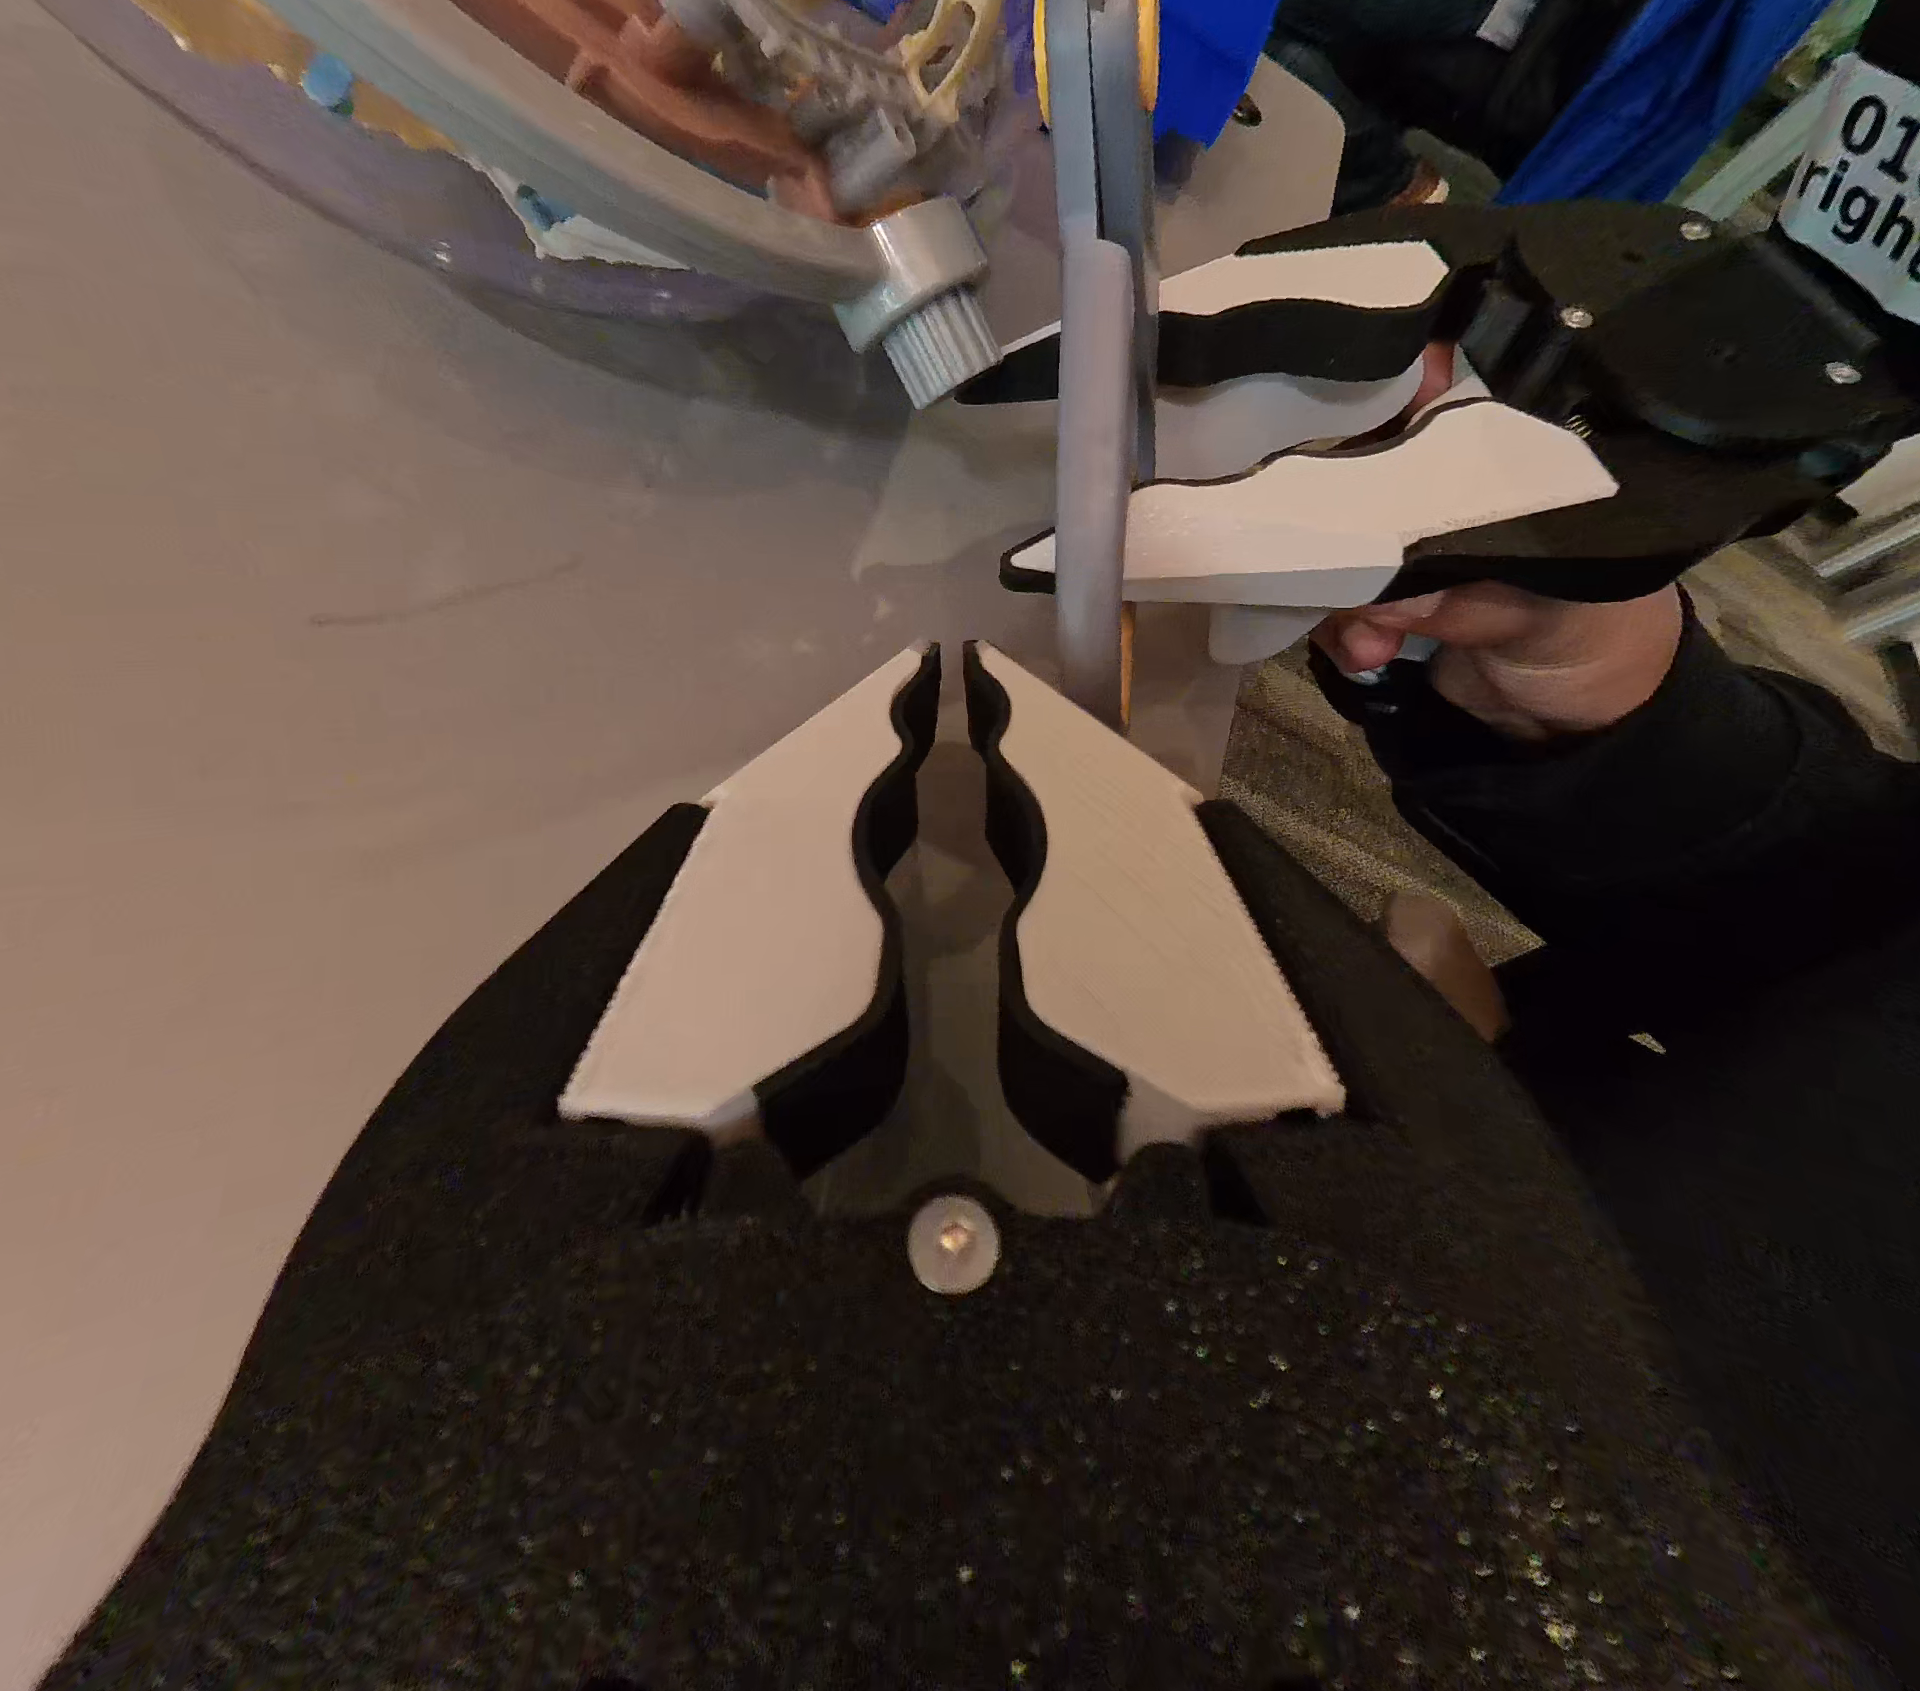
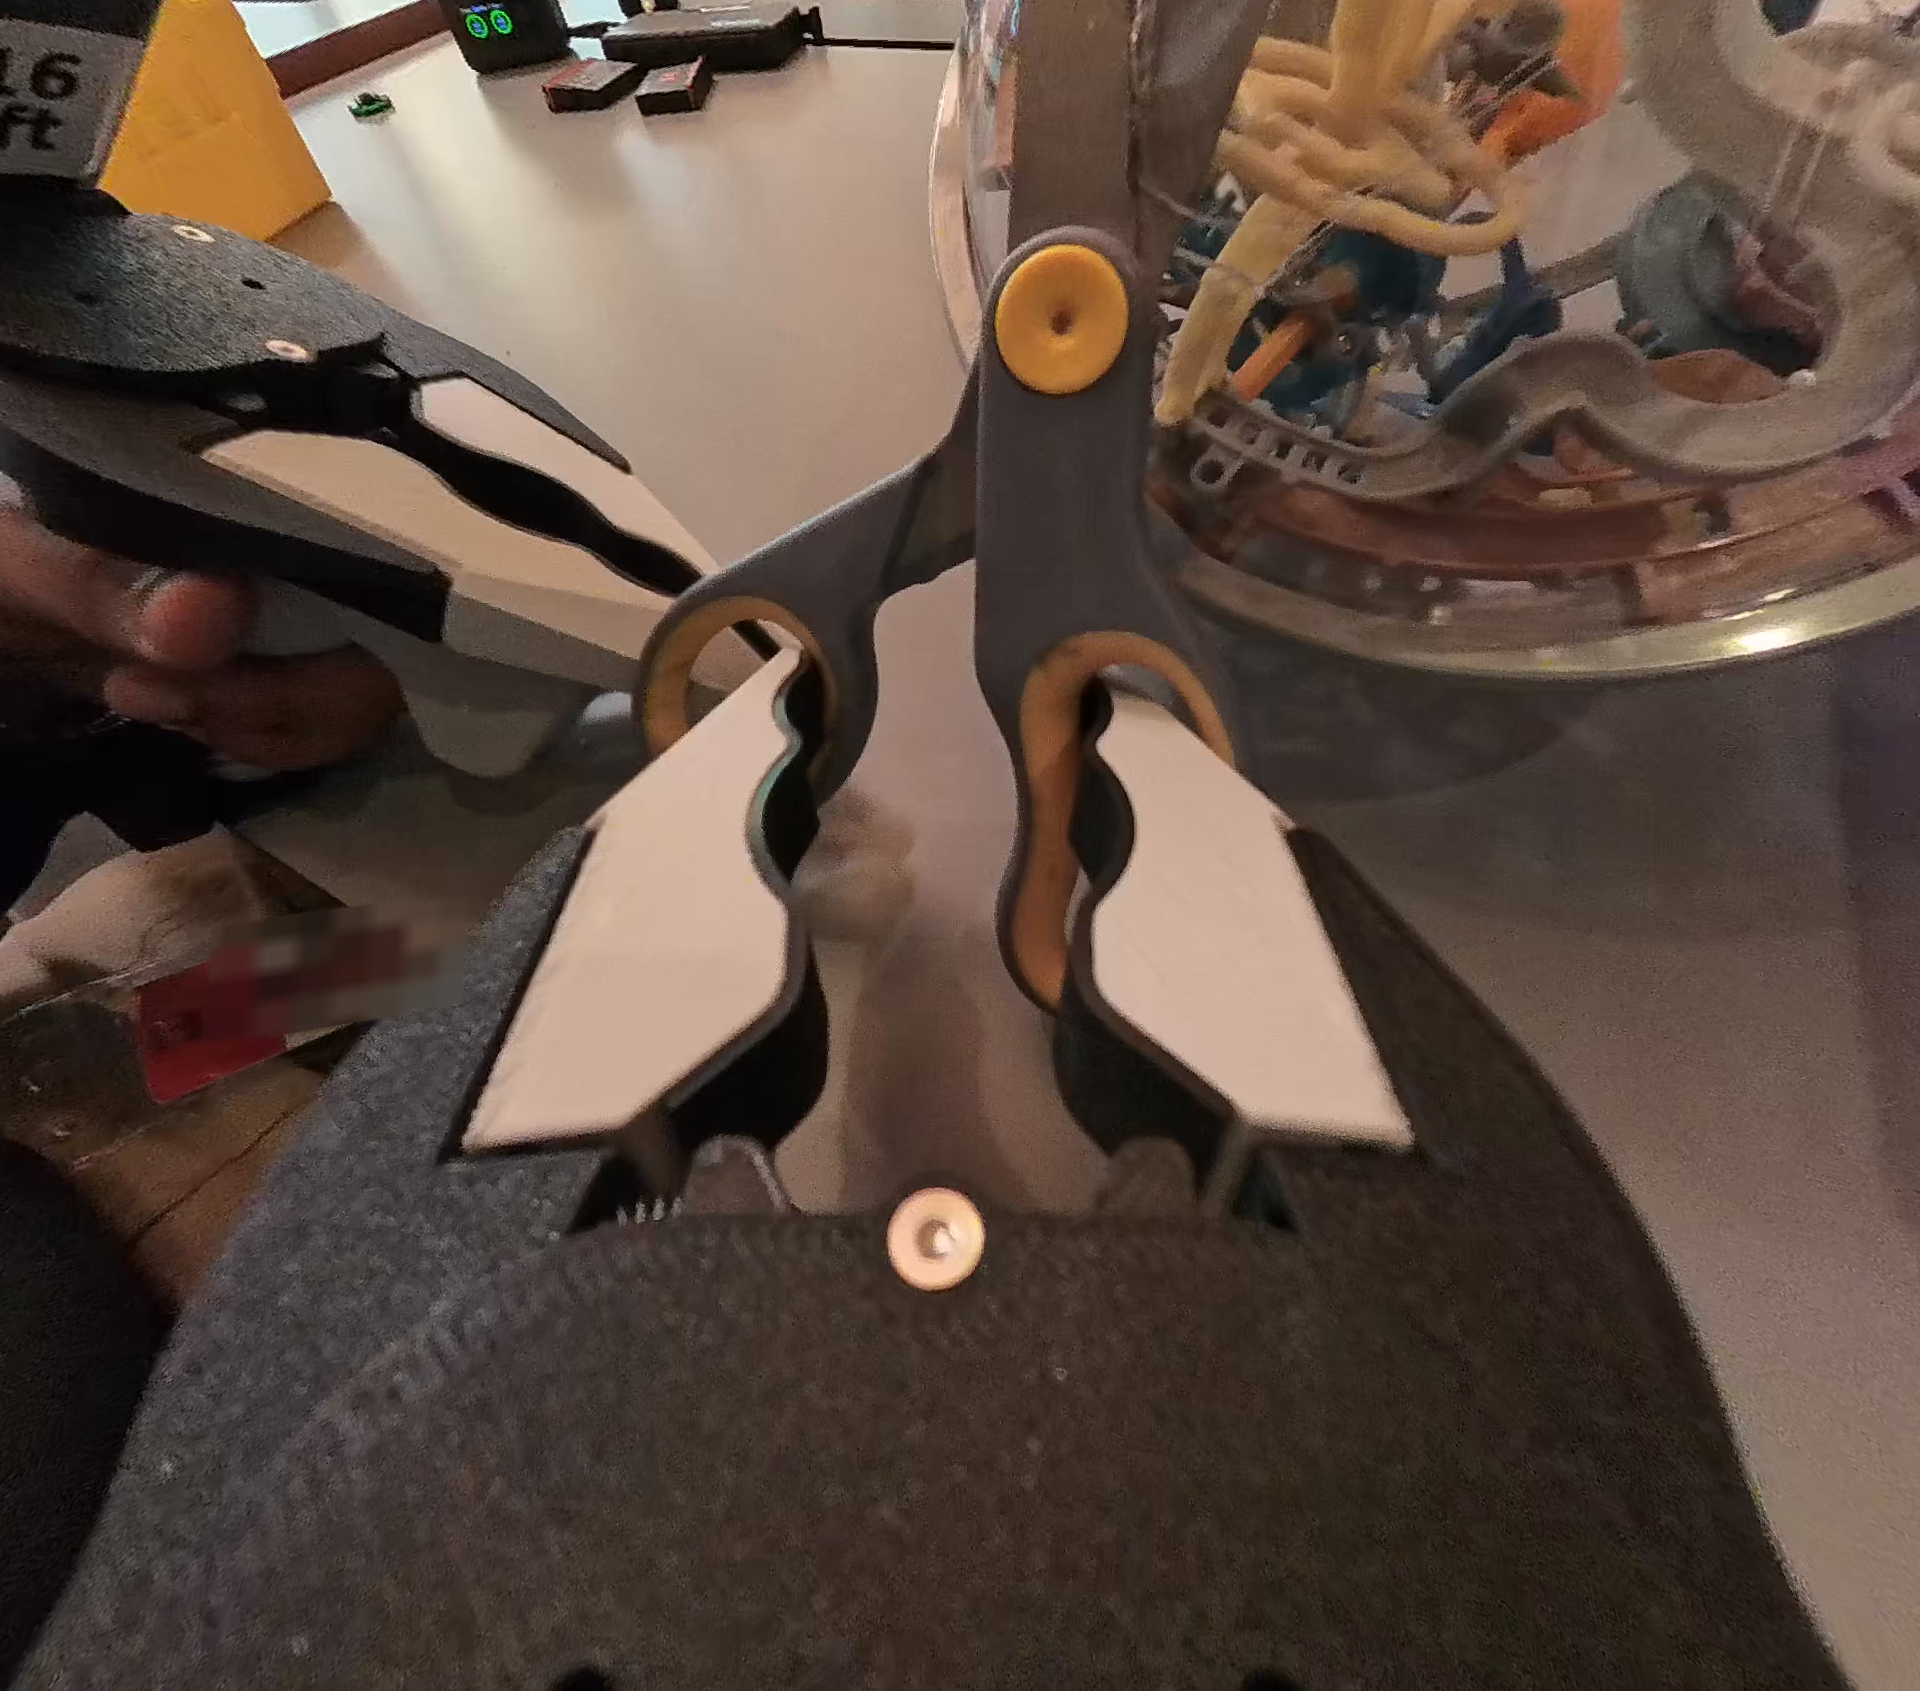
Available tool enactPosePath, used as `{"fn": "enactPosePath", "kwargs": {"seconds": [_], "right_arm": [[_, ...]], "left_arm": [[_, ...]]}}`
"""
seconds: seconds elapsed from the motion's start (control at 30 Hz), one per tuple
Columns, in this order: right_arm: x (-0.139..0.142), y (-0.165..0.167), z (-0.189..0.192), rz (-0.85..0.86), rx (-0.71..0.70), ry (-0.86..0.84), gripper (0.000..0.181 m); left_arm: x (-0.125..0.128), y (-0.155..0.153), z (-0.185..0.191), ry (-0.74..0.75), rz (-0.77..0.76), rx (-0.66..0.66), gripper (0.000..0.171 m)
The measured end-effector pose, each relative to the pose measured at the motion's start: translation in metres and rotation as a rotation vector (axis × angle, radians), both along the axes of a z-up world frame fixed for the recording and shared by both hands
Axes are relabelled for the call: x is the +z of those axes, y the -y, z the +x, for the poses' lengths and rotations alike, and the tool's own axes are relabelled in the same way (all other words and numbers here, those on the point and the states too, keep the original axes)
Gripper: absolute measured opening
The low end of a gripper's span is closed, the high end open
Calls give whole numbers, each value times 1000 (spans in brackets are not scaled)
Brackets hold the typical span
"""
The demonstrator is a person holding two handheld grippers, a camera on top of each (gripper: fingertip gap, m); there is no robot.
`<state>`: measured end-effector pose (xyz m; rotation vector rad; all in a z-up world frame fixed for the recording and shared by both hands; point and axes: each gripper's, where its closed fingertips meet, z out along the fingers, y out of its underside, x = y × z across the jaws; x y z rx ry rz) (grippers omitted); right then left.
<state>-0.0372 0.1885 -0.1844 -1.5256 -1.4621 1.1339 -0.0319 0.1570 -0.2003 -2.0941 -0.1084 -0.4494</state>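
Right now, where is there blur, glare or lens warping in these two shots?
Left wrist view: fisheye bends the table edge, and the scissors look slightly smeared. Right wrist view: glare streaks the clear dome, distorting what is inside; a mosaic patch sits lower left.

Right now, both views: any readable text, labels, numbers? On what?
I won't quote writing; its bearers:
White paper label on the right gripper: number and word, cut off.
White paper tag on the left gripper: likewise, cut off.
Small black device's lit screen: green marks, too small.
Black-and-red packs on the table: too small.
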Motion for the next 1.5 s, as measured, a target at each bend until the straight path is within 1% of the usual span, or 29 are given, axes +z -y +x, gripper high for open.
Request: {"fn": "enactPosePath", "kwargs": {"seconds": [0.13, 0.2, 0.27, 0.3, 0.33, 0.4, 0.5, 0.6, 0.67, 0.73, 0.8, 0.87, 0.97, 1.0, 1.03, 1.1, 1.13, 1.2, 1.3, 1.37, 1.4, 1.5], "right_arm": [[2, 6, -1, -28, 31, -13, 43], [6, 14, -2, -96, 73, -34, 43], [15, 27, -3, -196, 131, -67, 42], [18, 29, -3, -215, 138, -74, 43], [19, 28, -3, -198, 131, -65, 43], [19, 27, -4, -199, 127, -61, 43], [25, 34, -5, -327, 182, -97, 44], [37, 39, -5, -467, 249, -124, 44], [48, 40, -2, -589, 302, -160, 44], [56, 41, 0, -703, 345, -192, 44], [63, 44, 0, -801, 392, -215, 44], [70, 47, 0, -887, 438, -233, 44], [81, 50, -2, -1057, 498, -272, 46], [83, 53, -2, -1079, 519, -274, 46], [82, 57, -3, -1064, 528, -261, 46], [80, 65, -5, -1027, 536, -235, 47], [80, 68, -5, -1037, 544, -236, 47], [83, 71, -4, -1085, 571, -250, 48], [85, 74, -2, -1109, 603, -251, 49], [91, 74, 2, -1186, 647, -270, 48], [91, 74, 4, -1198, 657, -278, 48], [84, 77, 2, -1139, 635, -269, 49]], "left_arm": [[-1, -2, 1, 6, -8, 6, 0], [1, -3, 1, 24, 5, 15, 0], [1, -7, 5, 67, 6, 18, 0], [8, -8, 10, 123, 40, -2, 0], [9, -8, 12, 170, 46, -4, 0], [7, -8, 9, 174, 34, 21, 0], [18, -7, 15, 221, 93, 6, 0], [28, -3, 26, 352, 137, -32, 1], [34, 2, 27, 468, 162, -35, 4], [45, 7, 25, 612, 208, -41, 13], [52, 12, 26, 722, 229, -65, 30], [56, 15, 30, 755, 235, -93, 41], [57, 17, 38, 741, 230, -112, 53], [58, 18, 39, 749, 234, -113, 55], [59, 19, 37, 759, 240, -105, 56], [65, 22, 33, 813, 270, -103, 57], [69, 25, 30, 843, 287, -103, 56], [71, 28, 31, 854, 297, -116, 57], [74, 34, 35, 866, 300, -156, 57], [83, 42, 33, 929, 335, -193, 57], [85, 44, 30, 943, 352, -191, 57], [86, 44, 32, 919, 358, -173, 58]]}}
